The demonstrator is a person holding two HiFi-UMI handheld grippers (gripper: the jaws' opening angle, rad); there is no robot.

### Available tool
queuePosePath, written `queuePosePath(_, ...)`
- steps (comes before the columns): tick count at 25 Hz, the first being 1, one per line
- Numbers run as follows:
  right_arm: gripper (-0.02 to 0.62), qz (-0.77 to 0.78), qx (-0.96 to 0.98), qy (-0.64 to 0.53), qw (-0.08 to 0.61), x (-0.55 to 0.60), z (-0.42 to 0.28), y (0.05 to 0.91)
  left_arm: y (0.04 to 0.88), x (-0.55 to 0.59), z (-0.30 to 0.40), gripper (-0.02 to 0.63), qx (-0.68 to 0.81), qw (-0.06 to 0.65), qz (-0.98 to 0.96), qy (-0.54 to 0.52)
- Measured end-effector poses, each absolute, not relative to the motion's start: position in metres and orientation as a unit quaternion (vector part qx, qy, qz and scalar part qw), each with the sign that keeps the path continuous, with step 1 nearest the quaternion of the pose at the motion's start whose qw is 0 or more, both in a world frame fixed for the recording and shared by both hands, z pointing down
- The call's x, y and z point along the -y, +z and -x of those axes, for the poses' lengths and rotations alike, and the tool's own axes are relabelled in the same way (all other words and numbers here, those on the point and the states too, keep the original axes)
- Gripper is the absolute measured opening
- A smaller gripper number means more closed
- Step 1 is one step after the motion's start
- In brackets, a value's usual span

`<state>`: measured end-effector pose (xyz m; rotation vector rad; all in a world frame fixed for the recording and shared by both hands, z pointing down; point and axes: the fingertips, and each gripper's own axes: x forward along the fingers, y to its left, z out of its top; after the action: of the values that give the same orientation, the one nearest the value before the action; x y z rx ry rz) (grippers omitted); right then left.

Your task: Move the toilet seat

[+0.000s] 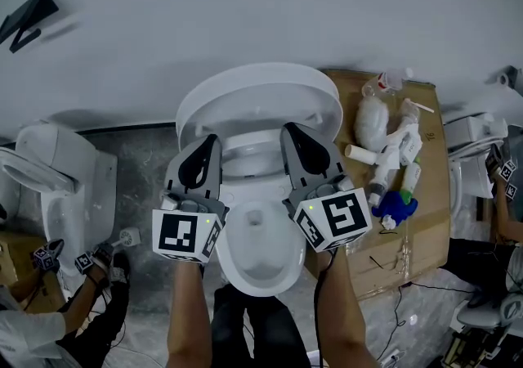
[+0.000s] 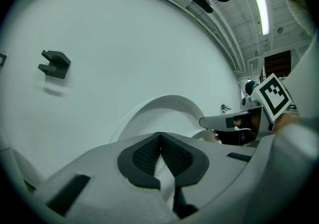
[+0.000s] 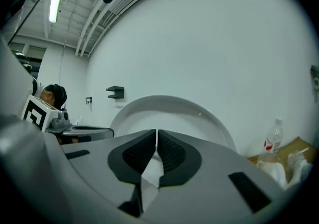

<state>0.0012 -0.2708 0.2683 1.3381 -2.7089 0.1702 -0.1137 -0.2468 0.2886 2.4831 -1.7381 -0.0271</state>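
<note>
Jaws on both of your grippers are pressed together, and nothing sits between the pads. Your left gripper (image 1: 211,145) hangs over the left rear of the toilet bowl (image 1: 263,272) and your right gripper (image 1: 291,133) over its right rear, both pointing at the wall (image 1: 261,6) behind the bowl. The toilet seat (image 1: 260,95) stands raised at the back of the bowl, leaning against that wall, just beyond both pairs of tips. Whether either tip touches it cannot be told. To the right of the bowl you have a cardboard box (image 1: 425,219) carrying a plastic bottle (image 1: 391,80) and a blue object (image 1: 396,207) among white packets. To the left of the bowl stands a second toilet (image 1: 57,186), and a dark bracket (image 1: 29,19) is fixed on the wall above it.
</note>
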Motion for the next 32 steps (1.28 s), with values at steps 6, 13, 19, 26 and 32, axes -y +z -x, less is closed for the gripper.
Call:
queuePosePath(6, 0.018, -0.447, 0.892, 0.048, 0.048, 0.250, -0.019, 0.261, 0.272, 0.233, 0.111, 0.011, 0.563, 0.043, -0.825, -0.027)
queuePosePath(13, 0.015, -0.444, 0.895, 0.036, 0.034, 0.211, -0.032, 0.247, 0.260, 0.202, 0.079, 0.009, 0.518, 0.028, -0.855, -0.018)
queuePosePath(19, 0.014, -0.453, 0.890, 0.047, 0.037, 0.171, -0.048, 0.262, 0.273, 0.170, 0.056, 0.009, 0.494, 0.047, -0.868, -0.017)
queuePosePath(26, 0.012, -0.466, 0.881, 0.067, 0.048, 0.133, -0.063, 0.298, 0.302, 0.135, 0.040, 0.009, 0.474, 0.063, -0.879, -0.003)
queuePosePath(32, 0.012, -0.473, 0.876, 0.075, 0.054, 0.112, -0.068, 0.316, 0.318, 0.116, 0.032, 0.009, 0.463, 0.066, -0.884, 0.005)
